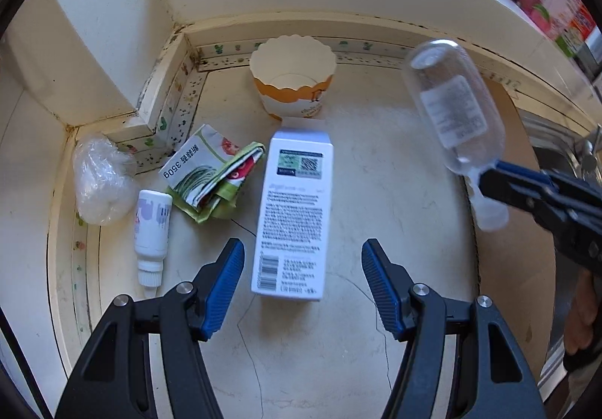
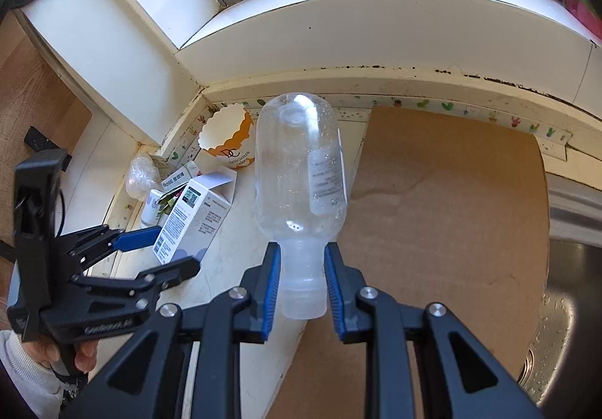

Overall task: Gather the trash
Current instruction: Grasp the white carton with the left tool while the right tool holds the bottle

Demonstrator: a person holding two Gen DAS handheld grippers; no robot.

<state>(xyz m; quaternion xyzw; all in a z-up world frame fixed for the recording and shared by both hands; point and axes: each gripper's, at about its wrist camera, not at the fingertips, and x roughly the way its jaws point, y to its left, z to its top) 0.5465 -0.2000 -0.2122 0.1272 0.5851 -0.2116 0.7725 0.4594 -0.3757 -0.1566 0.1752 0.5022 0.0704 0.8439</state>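
The right claw [image 2: 301, 268] grips a clear bottle [image 2: 299, 170] by its neck, cap toward the camera, lifted off the surface [image 1: 395, 163]. The left claw [image 1: 303, 264] hangs half open and empty around a white carton [image 1: 295, 208] lying flat. At the surface's back edge stands an empty paper cup [image 1: 293, 76]; toward its back left corner lie a folded packet [image 1: 214, 174], a small white bottle [image 1: 151, 227] and crumpled plastic [image 1: 99, 180]
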